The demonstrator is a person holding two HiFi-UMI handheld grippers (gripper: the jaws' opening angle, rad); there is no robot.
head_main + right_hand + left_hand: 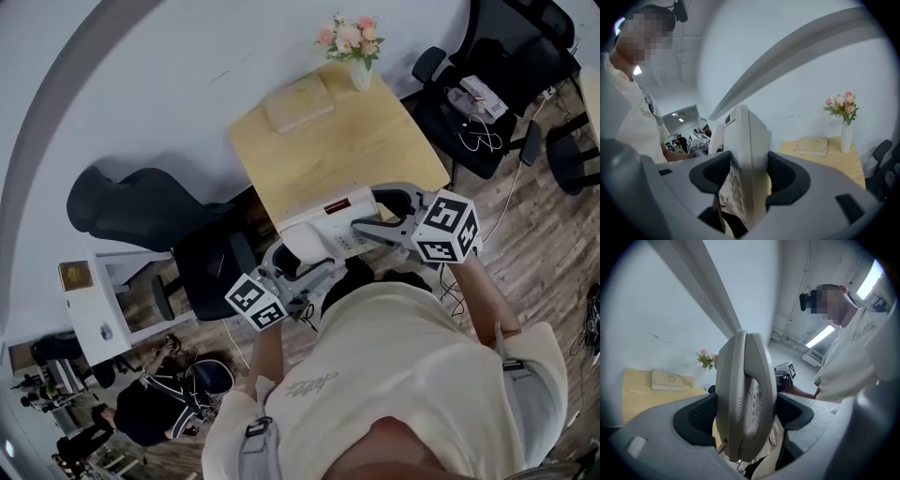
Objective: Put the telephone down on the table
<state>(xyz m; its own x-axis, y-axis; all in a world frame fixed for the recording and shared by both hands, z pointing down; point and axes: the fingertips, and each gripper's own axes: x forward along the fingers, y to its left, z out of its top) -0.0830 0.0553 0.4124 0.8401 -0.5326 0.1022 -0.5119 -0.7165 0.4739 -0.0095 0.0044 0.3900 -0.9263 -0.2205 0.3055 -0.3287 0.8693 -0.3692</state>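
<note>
— What holds anything here?
— We see one container, a white vase (361,77) at the far corner of the table (375,141), with pink and cream flowers (349,36) in it. A pale book (298,101) lies flat near it.
— And the telephone?
— The cream desk telephone (323,230) is at the table's near edge, gripped from both sides. Our left gripper (745,413) has its jaws clamped on the handset side. Our right gripper (749,176) is closed on the keypad side, black pads pressed to both faces.
— Is it down on the wood?
— From above we cannot be sure; it seems to be carried just off it.
— The room?
— The light wooden table stands against a white wall. To its right is a black office chair (487,112) with cables on the seat, and to its left another black chair (141,206), on a plank floor (534,244)
</note>
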